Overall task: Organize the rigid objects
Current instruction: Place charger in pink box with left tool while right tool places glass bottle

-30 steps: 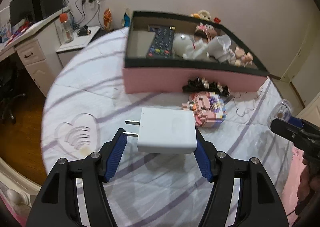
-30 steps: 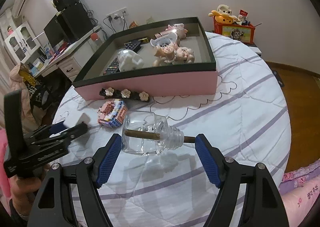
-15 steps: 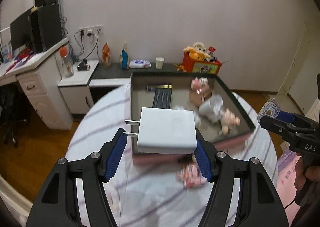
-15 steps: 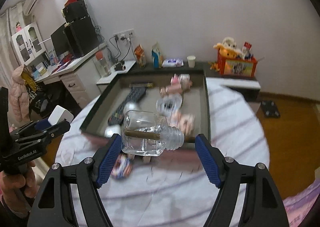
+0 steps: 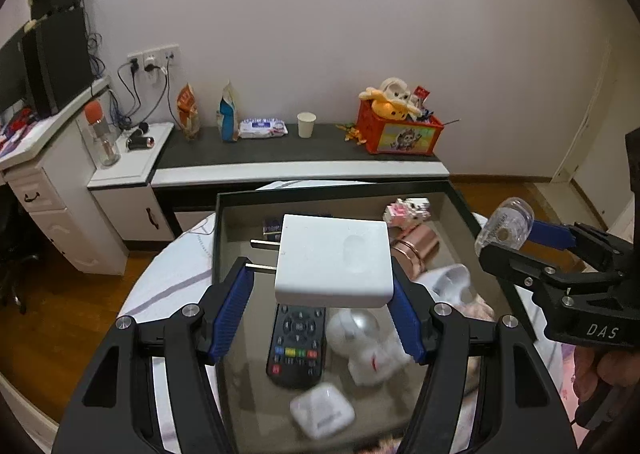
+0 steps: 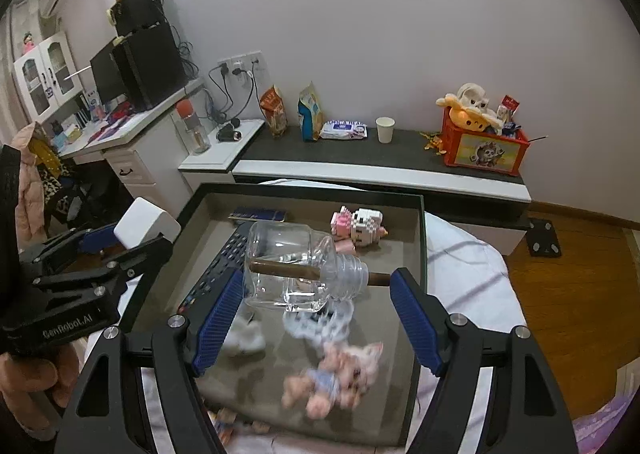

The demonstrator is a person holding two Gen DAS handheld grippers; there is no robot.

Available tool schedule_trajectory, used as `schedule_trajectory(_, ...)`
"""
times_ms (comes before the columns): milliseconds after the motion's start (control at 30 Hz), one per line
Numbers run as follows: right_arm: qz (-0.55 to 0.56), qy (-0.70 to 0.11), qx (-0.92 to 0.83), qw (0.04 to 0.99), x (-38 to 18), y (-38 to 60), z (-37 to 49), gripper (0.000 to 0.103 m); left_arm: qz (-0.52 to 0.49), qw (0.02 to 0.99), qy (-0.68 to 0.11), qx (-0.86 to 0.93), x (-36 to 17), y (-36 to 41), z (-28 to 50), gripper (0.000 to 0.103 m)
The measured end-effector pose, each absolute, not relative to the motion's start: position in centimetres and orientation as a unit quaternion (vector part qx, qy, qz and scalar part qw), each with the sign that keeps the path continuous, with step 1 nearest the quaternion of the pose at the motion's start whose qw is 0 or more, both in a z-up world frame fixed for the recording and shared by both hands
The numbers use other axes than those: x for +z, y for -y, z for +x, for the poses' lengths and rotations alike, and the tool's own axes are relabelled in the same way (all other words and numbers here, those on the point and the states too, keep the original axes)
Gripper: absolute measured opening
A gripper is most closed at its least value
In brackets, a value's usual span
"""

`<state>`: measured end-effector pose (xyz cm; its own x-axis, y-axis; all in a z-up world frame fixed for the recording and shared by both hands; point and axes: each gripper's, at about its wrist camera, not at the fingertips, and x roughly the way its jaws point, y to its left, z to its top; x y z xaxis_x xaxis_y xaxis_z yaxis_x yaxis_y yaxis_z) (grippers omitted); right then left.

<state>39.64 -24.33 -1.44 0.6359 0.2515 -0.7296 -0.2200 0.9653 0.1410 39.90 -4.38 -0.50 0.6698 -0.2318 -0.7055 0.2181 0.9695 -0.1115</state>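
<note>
I have the white charger (image 5: 334,260) clamped between the pads of my left gripper (image 5: 320,308), prongs pointing to the left of the frame, and it hangs over the middle of the open box (image 5: 218,254). My right gripper (image 6: 316,312) pinches a clear glass bottle (image 6: 298,268) lengthwise, base on one pad and the brown stick through its neck toward the other. Both hover above the box floor (already crowded). To do this well, I would lower each into a bare patch: the charger left of the remote (image 5: 296,346), the bottle clear of the pink figure (image 6: 358,226), then let go gently.
</note>
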Motion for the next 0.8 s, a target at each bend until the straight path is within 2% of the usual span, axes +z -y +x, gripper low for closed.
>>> schedule_trajectory(233, 0.01, -0.441, 0.149, 0.885, -4.1, 22.8, 44.5, 0.077, -0.011, 0.895, -0.431, -0.11, -3.8, 4.9, 44.0, 0.066)
schedule_trajectory(500, 0.015, -0.478, 0.15, 0.865, -6.5, 22.9, 48.1, 0.077, 0.02, 0.885, -0.452, -0.107, -5.3, 5.8, 44.9, 0.067)
schedule_trajectory(600, 0.001, -0.487, 0.154, 0.86, -6.7, 22.5, 48.4, 0.079, 0.034, 0.887, -0.45, -0.096, -5.2, 6.0, 44.9, 0.081)
schedule_trajectory(667, 0.009, -0.491, 0.16, 0.856, -6.7, 22.5, 48.4, 0.08, 0.035, 0.891, -0.444, -0.092, -4.9, 6.0, 44.5, 0.096)
schedule_trajectory(800, 0.013, -0.488, 0.149, 0.86, -6.4, 22.8, 47.9, 0.082, 0.037, 0.896, -0.435, -0.085, -4.0, 5.6, 43.5, 0.099)
